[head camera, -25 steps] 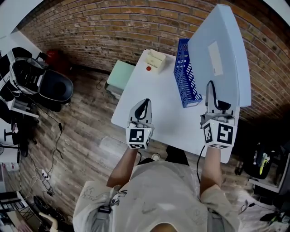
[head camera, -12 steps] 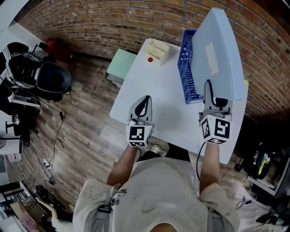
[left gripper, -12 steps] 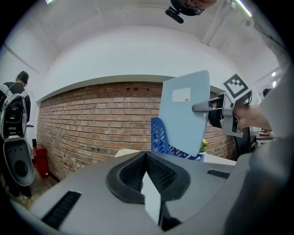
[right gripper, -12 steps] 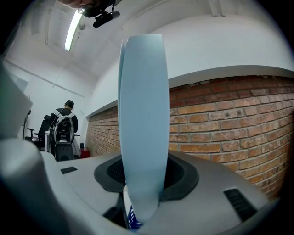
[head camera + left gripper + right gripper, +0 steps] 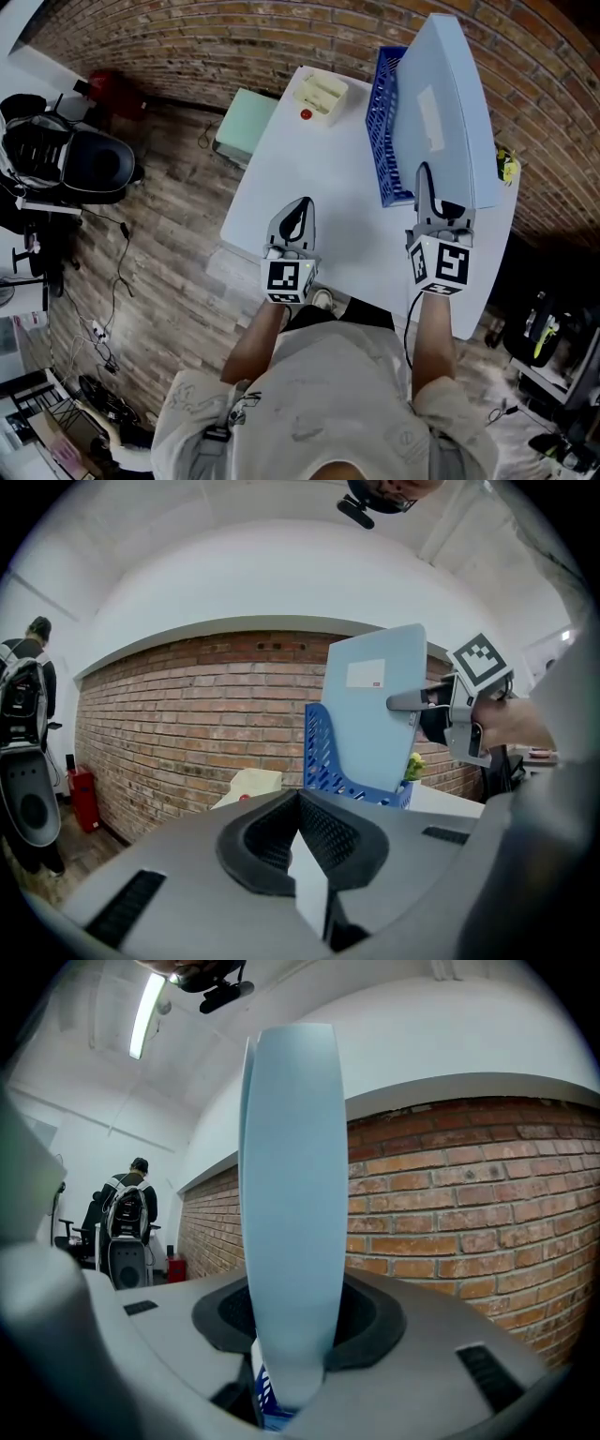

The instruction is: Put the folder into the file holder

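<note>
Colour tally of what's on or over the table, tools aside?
Blue: 2 (file holder, folder)
Cream: 1 (tray)
Red: 1 (small round thing)
Yellow: 1 (small thing at the right edge of the table)
Total: 5

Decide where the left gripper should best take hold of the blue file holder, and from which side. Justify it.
On the file holder, probably the top rim of the perforated side wall, approached from above on its left. That wall stands upright and thin, so the jaws can straddle it; the folder occupies the right side.
</note>
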`<state>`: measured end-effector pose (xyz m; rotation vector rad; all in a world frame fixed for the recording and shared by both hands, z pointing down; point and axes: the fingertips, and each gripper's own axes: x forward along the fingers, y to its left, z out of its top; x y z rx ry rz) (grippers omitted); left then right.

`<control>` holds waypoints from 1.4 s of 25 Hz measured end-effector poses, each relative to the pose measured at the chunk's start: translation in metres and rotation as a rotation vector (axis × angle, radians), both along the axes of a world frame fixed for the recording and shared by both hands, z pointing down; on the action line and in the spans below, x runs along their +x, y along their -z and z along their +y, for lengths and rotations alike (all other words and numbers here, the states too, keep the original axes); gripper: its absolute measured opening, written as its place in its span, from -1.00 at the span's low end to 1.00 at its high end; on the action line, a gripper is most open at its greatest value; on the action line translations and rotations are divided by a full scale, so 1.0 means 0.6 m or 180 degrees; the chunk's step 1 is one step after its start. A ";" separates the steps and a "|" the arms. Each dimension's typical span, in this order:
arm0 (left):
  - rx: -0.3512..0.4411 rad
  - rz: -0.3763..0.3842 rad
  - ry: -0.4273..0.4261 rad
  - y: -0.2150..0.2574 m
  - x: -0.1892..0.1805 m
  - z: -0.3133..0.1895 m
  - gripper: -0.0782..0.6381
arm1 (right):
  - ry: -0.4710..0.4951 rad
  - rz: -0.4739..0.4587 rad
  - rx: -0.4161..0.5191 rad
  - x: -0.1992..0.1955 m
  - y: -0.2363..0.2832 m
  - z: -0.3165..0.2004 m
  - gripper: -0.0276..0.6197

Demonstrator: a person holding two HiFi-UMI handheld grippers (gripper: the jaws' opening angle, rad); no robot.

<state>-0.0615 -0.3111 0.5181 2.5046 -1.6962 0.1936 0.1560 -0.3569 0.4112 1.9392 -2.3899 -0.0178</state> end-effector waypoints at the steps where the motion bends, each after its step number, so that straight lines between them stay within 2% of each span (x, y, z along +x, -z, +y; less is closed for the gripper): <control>1: -0.0009 -0.0001 -0.0007 -0.002 0.002 -0.001 -0.74 | 0.0003 0.0000 0.0000 0.000 -0.001 0.001 -0.40; 13: -0.0086 0.0034 -0.0032 -0.020 0.017 0.000 -0.74 | 0.0023 0.0065 -0.0232 0.001 -0.029 -0.007 -0.39; 29: -0.0183 0.0019 0.0007 -0.037 0.028 0.004 -0.74 | 0.0152 0.0159 -0.0794 -0.026 -0.149 -0.040 -0.38; 35: -0.0272 0.0023 0.0011 -0.055 0.025 0.014 -0.74 | 0.0171 0.0136 -0.0779 -0.033 -0.157 -0.039 -0.38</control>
